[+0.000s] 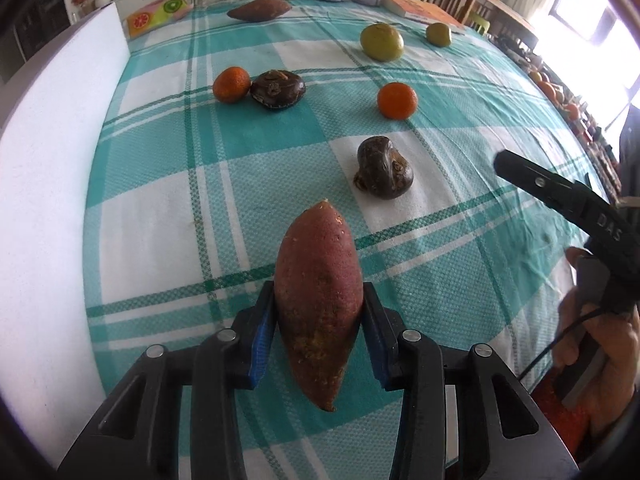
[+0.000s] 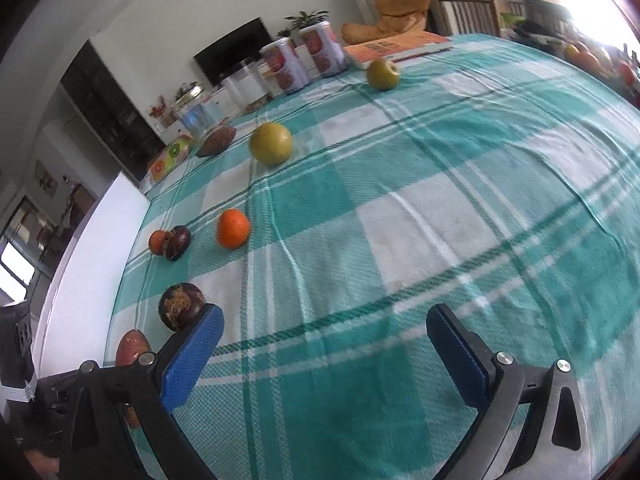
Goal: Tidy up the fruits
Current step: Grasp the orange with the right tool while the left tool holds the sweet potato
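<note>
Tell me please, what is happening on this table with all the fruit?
A person is sorting produce on a checked tablecloth with a handheld gripper in each hand. The left gripper has its jaws shut on a sweet potato, held lengthwise. The right gripper is open and empty above the cloth. Lying apart on the table are two oranges, two green fruits, two dark brown fruits and another sweet potato.

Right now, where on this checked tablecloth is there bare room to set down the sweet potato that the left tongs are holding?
The left tongs grip the reddish sweet potato. Bare cloth lies left of it, between the white board and the near dark brown mangosteen. The wide stretch before the open right tongs is bare too. The pair of small orange tangerine and far mangosteen is crowded.
</note>
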`<state>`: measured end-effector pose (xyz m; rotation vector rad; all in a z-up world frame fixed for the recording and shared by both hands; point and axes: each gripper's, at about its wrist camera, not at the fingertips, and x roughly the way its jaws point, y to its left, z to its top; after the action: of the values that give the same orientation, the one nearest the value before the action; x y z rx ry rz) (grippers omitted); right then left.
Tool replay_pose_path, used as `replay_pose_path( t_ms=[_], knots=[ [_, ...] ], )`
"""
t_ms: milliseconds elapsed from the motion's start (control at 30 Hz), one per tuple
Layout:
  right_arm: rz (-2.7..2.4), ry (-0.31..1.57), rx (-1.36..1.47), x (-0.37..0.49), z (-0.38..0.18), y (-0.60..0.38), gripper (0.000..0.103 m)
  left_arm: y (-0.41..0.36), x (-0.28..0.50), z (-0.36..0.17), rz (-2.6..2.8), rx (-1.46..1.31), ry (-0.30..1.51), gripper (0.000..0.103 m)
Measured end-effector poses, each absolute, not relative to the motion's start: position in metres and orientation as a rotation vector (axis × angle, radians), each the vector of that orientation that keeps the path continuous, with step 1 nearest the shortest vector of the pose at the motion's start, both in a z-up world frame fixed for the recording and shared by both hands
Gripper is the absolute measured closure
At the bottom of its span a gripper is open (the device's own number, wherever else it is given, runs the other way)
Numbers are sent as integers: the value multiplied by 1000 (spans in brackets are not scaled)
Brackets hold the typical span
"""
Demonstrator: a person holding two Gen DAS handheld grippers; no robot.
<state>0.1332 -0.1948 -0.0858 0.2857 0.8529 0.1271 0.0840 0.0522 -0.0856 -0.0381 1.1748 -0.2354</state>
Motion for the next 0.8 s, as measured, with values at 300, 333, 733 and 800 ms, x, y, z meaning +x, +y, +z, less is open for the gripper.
replay_pose_path(
  t_ms=[300, 333, 733, 800],
  knots=[
    [166, 918, 54, 219, -99, -127, 46, 78, 61, -68, -248, -147, 1152, 62],
    [161, 907, 9, 219, -99, -122, 54, 81, 60, -67, -249, -158, 1152, 62],
    [264, 817, 85, 157, -31, -129, 72, 98, 36, -3, -358, -295, 1051, 62],
    [330, 787, 93, 144, -11, -110, 72, 113, 30, 17, -361, -325, 1014, 62]
  ],
)
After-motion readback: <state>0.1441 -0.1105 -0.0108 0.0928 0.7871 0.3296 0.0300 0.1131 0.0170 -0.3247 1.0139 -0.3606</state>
